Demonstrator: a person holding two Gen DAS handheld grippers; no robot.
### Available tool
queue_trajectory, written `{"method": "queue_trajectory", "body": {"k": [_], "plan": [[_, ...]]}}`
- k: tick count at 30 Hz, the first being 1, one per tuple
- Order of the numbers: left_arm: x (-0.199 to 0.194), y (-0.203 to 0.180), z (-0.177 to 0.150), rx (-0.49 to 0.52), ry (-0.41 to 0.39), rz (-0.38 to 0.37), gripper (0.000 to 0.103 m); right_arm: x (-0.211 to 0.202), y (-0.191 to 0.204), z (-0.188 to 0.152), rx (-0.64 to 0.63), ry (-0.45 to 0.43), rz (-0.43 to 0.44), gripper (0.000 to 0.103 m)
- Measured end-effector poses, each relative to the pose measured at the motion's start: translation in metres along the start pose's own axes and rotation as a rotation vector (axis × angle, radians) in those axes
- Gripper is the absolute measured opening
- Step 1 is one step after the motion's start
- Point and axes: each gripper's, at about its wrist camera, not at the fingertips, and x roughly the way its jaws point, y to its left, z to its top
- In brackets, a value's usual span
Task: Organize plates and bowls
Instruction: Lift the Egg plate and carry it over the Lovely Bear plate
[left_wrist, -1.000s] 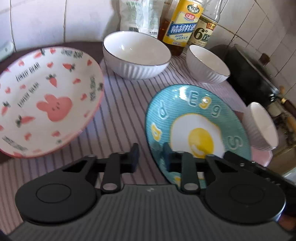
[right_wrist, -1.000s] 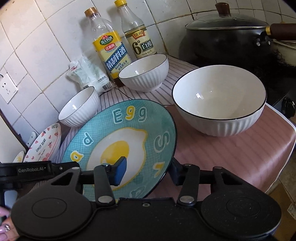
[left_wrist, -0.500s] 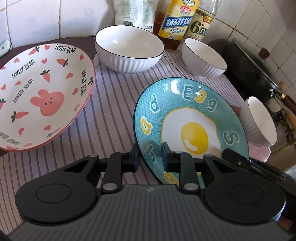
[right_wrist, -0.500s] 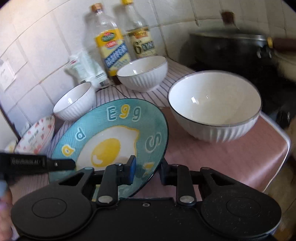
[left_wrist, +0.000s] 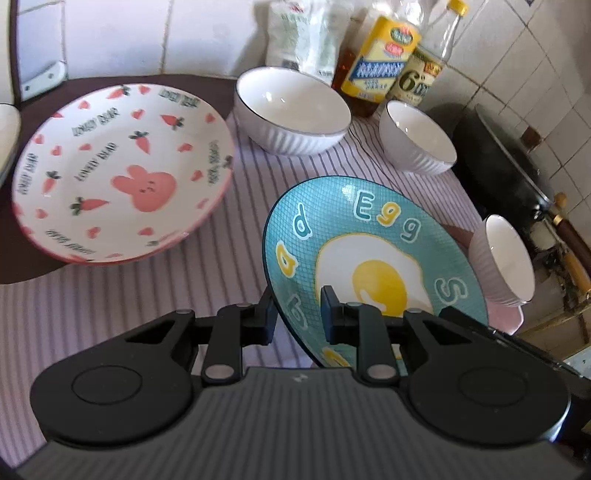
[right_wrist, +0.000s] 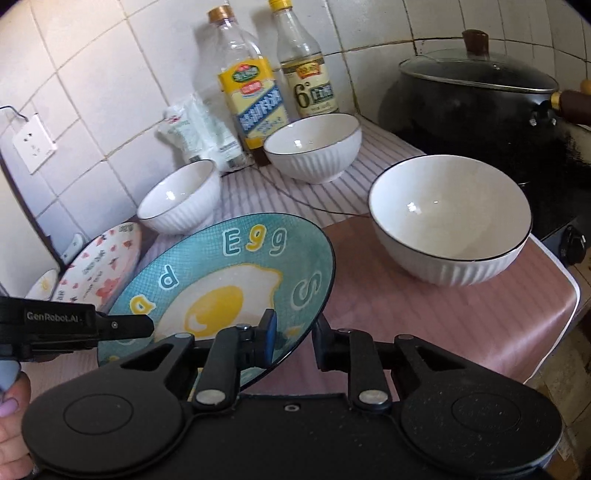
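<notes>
A teal plate with a fried-egg picture (left_wrist: 369, 254) is tilted up above the striped cloth, and it also shows in the right wrist view (right_wrist: 221, 280). My left gripper (left_wrist: 297, 317) is shut on its near left rim. My right gripper (right_wrist: 293, 341) is shut on its near right rim. A white and pink rabbit plate (left_wrist: 118, 173) lies to the left, also seen in the right wrist view (right_wrist: 99, 269). Three white ribbed bowls stand around: a large one at the back (left_wrist: 291, 110), a small one (left_wrist: 417, 136) and one at the right (right_wrist: 450, 221).
Two oil bottles (right_wrist: 251, 92) and a white bag (right_wrist: 199, 133) stand against the tiled wall. A black lidded pot (right_wrist: 476, 103) sits at the right on the stove. The cloth's right edge (right_wrist: 569, 295) drops off. A wall socket (right_wrist: 31, 144) is at the left.
Both grippers closed on the teal plate's rim and lifted it, tilting it up off the cloth. The bowls and the rabbit plate stayed put.
</notes>
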Motion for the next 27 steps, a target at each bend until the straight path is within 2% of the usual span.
{"method": "queue_trajectory", "body": {"k": [8,12,15,27], "plan": [[-0.049,0.007,0.001,0.021,-0.05,0.021,0.022,-0.02,0.028,0.004,-0.007,-0.011,0.065,0.025],[-0.074,0.019,0.001,-0.03,-0.07,0.022,0.022,-0.032,0.045,0.008,-0.028,-0.025,0.091,0.025],[-0.092,0.022,-0.003,-0.022,-0.102,0.066,0.022,-0.038,0.06,0.008,-0.057,-0.031,0.11,0.025],[-0.153,0.058,0.006,-0.054,-0.194,0.097,0.022,-0.055,0.119,0.02,-0.123,-0.063,0.204,0.026]]}}
